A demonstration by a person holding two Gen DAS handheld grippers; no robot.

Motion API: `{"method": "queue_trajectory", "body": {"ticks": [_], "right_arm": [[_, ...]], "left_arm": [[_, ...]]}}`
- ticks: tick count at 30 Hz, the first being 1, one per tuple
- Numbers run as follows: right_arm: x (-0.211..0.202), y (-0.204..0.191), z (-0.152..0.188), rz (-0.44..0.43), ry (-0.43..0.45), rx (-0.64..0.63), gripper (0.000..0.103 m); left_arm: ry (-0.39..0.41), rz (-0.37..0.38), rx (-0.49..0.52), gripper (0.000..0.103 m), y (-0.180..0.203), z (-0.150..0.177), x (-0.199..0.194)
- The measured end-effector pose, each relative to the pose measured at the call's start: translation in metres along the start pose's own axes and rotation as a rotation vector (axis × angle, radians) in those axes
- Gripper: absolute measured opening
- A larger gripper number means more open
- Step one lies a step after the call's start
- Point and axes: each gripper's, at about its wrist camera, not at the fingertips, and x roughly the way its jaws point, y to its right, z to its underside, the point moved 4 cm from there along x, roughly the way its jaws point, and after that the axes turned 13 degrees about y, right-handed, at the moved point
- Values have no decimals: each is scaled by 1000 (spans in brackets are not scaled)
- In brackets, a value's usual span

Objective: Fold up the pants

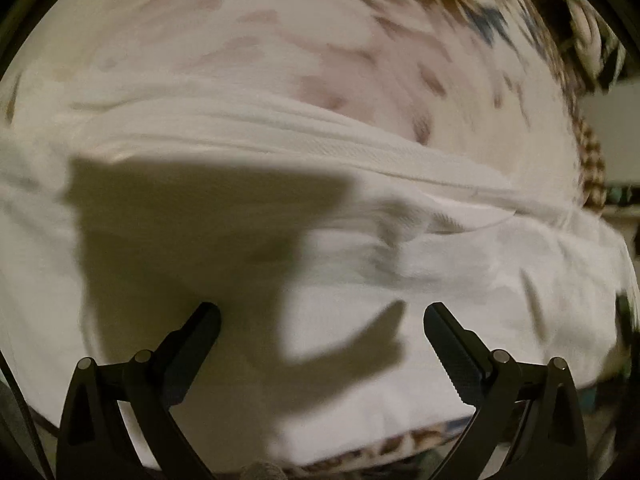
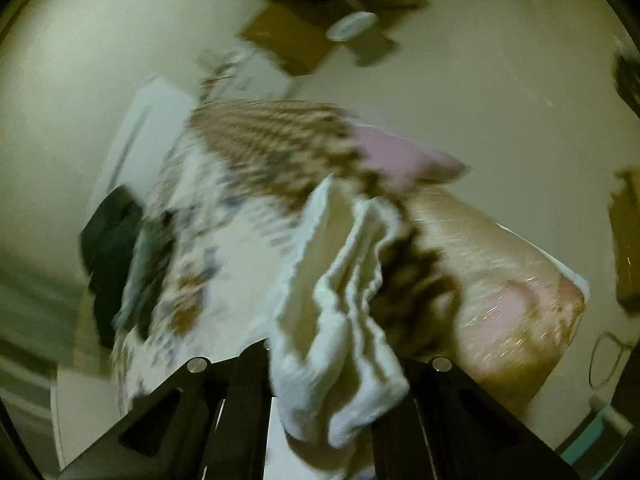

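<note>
White pants lie spread across a patterned bedspread in the left wrist view, with a long seam or fold running across them. My left gripper hovers just above the white cloth, open, with nothing between its fingers. In the right wrist view my right gripper is shut on a bunched, ribbed end of the white pants, which rises in folds from between the jaws. The fingertips themselves are hidden by the cloth.
The bed's patterned cover stretches away in the right wrist view, with a pink item and a dark garment on it. Beyond lie a pale floor, cardboard pieces and a white lid. The picture is motion-blurred.
</note>
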Motion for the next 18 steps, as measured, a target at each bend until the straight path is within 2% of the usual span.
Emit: {"method": "queue_trajectory", "body": {"ticks": [3,8,11,16,18], "right_arm": [[-14,-49,19,-59,-26,-62,7],[-1,-112,62,-111,-88,-119,7],[9,-148,94,-136,-128,-169,7],[31,-217,188,-172,-243,-322,7],[43,-246,243,-175,-310,-426,7]], "left_arm": [[21,17,-63,103,-22,-3,-24],[86,28,-77,103,-63,-7,-75],[130,19,-79,103,-100,4,-109],[211,-33,-141,103,-187,16,-153],[237,-64,-160,103,-211,20,-159]]}}
